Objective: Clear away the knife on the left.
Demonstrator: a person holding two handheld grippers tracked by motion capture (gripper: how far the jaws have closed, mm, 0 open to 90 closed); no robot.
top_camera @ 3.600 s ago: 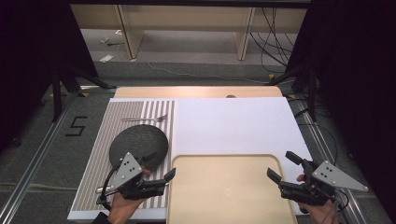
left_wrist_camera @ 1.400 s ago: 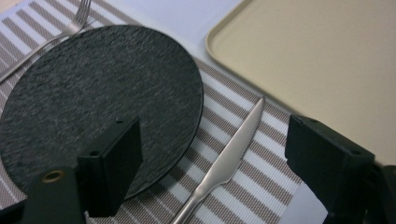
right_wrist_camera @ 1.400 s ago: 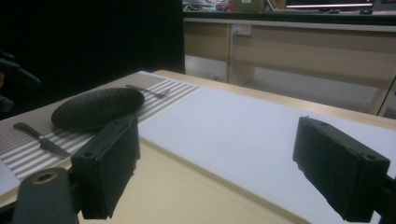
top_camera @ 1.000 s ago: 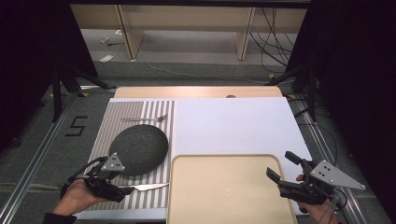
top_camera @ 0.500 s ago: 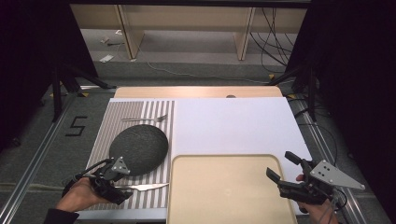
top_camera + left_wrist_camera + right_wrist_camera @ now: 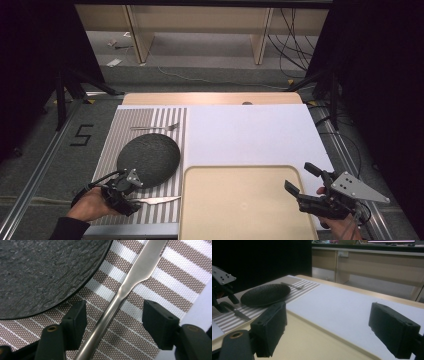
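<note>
A steel knife (image 6: 157, 200) lies on the striped placemat (image 6: 150, 117), just in front of the dark round plate (image 6: 149, 159). My left gripper (image 6: 131, 202) is low over the knife's handle. In the left gripper view the handle (image 6: 110, 312) runs between the two jaws of my left gripper (image 6: 113, 307). Those jaws have just been closing. Both pads still stand clear of the metal. My right gripper (image 6: 300, 176) hovers open over the right end of the beige tray (image 6: 240, 205), holding nothing, as the right gripper view (image 6: 328, 322) confirms.
A fork (image 6: 155, 127) lies on the placemat behind the plate. A white mat (image 6: 250, 135) covers the table's right part beyond the tray. The plate's rim (image 6: 82, 285) is close to the left jaw. Beyond the table are shelving and cables on the floor.
My left gripper has shifted from the plate's front edge to the front left and sunk onto the knife's handle, with its jaws narrower. The right gripper has stayed put.
</note>
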